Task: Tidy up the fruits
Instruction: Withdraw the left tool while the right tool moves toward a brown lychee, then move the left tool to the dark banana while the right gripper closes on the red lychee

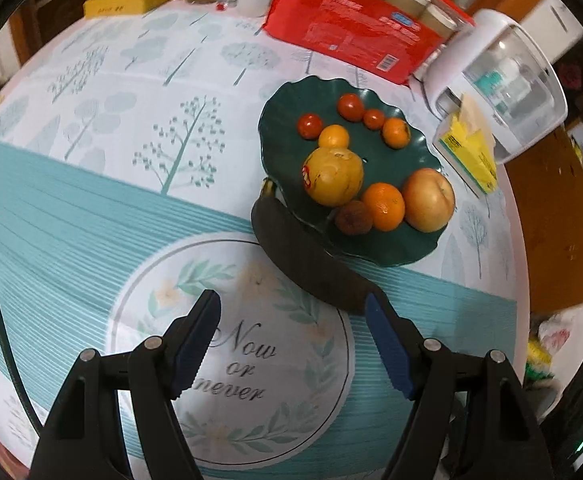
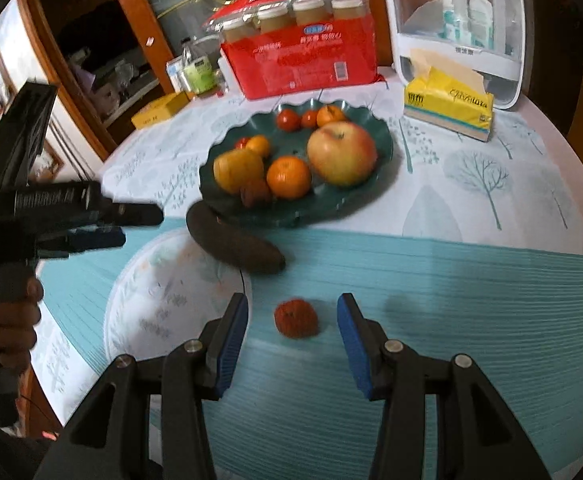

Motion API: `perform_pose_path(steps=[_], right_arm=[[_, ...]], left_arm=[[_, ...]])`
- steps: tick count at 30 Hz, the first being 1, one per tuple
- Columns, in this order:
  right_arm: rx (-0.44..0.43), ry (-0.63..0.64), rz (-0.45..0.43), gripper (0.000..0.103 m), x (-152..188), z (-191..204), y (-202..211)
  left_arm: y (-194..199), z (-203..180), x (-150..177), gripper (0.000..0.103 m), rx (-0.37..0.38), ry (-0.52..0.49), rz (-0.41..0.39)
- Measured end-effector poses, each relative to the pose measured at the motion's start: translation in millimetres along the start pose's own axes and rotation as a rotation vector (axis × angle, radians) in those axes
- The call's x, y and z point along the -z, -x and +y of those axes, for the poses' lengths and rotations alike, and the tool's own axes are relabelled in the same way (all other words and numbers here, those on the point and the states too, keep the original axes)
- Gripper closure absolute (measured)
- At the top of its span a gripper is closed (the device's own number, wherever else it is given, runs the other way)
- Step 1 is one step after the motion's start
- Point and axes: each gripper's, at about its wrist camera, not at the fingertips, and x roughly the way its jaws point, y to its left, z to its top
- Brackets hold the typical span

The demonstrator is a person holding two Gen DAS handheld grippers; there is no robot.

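Both tools, left tool (image 1: 291,312) and right tool (image 2: 292,314), are held wide open, nothing gripped. A small red fruit (image 2: 296,318) is seen on the desk (image 2: 451,280) between the right tool's fingers, near the green plate (image 2: 383,152); a dark banana (image 2: 233,240) is laid against the plate's rim.

Right gripper (image 2: 293,324) fingers wide apart w/ small red fruit (image 2: 296,318) btwn them on tablecloth (image 2: 451,300).

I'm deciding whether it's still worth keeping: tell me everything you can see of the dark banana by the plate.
The banana is almost wholly blackish-brown, long, slightly curved and matte, with a yellowish stem tip. It lies flat on the tablecloth, its stem end against or just under the green plate's rim. Neither claw holds it.
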Motion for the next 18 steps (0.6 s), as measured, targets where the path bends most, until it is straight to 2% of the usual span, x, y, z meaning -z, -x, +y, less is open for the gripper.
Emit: perform_pose_path(steps=[4, 10, 18], right_arm=[[0.012, 0.072, 0.014, 0.056, 9, 5, -8], [0.008, 0.176, 0.020, 0.056, 15, 12, -18], [-0.019, 0.229, 0.021, 0.056, 13, 4, -32]], left_arm=[[-12, 0, 1, 0.030, 0.020, 0.064, -0.006], [-34, 0, 0, 0.030, 0.000, 0.126, 0.021], [-56, -5, 2, 0.030, -0.010, 0.171, 0.051]])
